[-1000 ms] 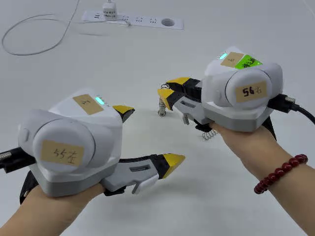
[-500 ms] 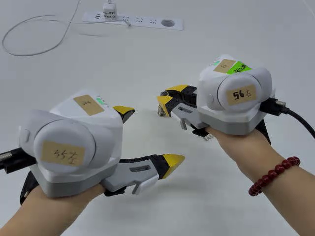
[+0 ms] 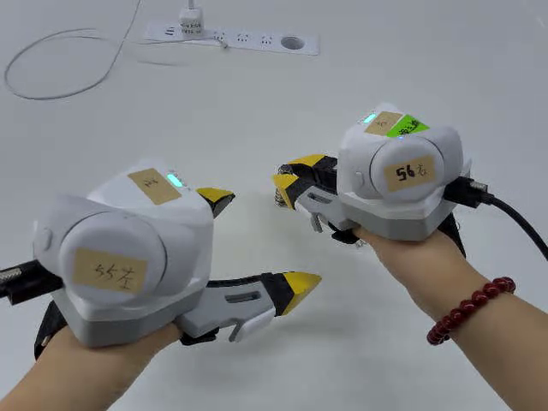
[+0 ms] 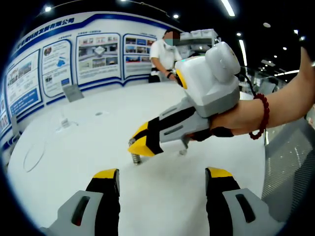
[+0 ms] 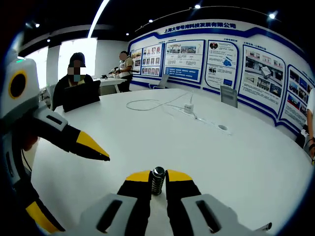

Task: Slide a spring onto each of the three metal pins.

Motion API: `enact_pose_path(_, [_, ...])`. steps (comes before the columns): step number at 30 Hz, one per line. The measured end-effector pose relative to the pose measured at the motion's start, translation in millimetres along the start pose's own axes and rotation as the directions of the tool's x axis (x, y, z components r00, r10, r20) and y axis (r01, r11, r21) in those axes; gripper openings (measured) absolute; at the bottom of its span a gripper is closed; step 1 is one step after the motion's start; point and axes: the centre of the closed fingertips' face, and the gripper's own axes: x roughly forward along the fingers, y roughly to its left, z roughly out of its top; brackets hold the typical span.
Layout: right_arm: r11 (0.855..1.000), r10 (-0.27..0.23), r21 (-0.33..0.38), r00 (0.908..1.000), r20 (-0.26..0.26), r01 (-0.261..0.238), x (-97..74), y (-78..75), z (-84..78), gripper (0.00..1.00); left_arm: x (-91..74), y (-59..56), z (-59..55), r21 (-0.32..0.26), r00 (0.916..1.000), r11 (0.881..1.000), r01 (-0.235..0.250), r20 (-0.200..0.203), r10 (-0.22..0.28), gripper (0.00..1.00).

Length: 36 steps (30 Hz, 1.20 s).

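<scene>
Head view. Left gripper (image 3: pixel 257 241) low at left over the white table (image 3: pixel 257 111), jaws spread wide, nothing between them. Right gripper (image 3: pixel 291 175) at right, held lower-front of a wrist with a bead bracelet (image 3: pixel 467 306); yellow tips drawn close together. A small coil, the spring (image 3: pixel 279 199), shows just under those tips, standing on the table. Power strip (image 3: pixel 231 36) and a looped white cable (image 3: pixel 51 81) lie far back, well apart from the work.

Left gripper view. Own jaws wide apart at the bottom, bare table between. Right gripper (image 4: pixel 142 143) reaches in from the right, tips down on the spring (image 4: pixel 134 158), which stands upright on the tabletop. A person stands at the far edge of the table.

Right gripper view. Own jaws pressed in on both sides of the spring (image 5: pixel 157 185), pinching it. The coil sits around an upright pin (image 5: pixel 158 171), whose dark round head shows above the tips. One left gripper jaw juts in from the left, apart from the pin. Two people are beyond the table.
</scene>
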Motion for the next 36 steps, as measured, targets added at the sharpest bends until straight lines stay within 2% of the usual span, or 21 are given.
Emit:
enact_pose_path(9, [1.0,0.004,0.019,1.0,-0.005,-0.003,0.3,1.3,-1.1,0.12,0.1,-1.1,0.7,0.002,1.0,1.0,0.002,0.002,-0.002,0.72])
enact_pose_path(12, [1.0,-0.004,0.026,0.9999,-0.011,0.005,-0.9,0.4,-2.1,0.18,-0.3,-0.9,1.1,0.003,1.0,1.0,0.001,0.003,-0.001,0.73])
enact_pose_path(23, [0.997,-0.015,0.081,0.9983,0.056,0.011,-16.2,-1.9,24.2,0.25,0.3,-2.2,4.0,0.01,1.0,1.0,0.002,0.008,-0.002,0.73])
enact_pose_path(25, [0.996,-0.01,0.093,0.9981,0.061,0.004,-19.5,-2.0,27.1,0.29,0.6,-3.1,4.7,0.013,1.0,1.0,0.004,0.009,-0.005,0.73])
enact_pose_path(31, [0.991,-0.002,0.131,0.9988,0.049,-0.005,-30.6,-5.6,26.6,0.35,0.4,-5.2,11.6,0.027,0.9998,1.0,0.007,0.02,-0.007,0.71])
enact_pose_path(36, [0.989,-0.022,0.148,0.9991,0.037,0.017,-42.6,-12.0,24.0,0.36,1.2,-5.0,12.6,0.033,0.9999,0.999,0.006,0.014,-0.006,0.69])
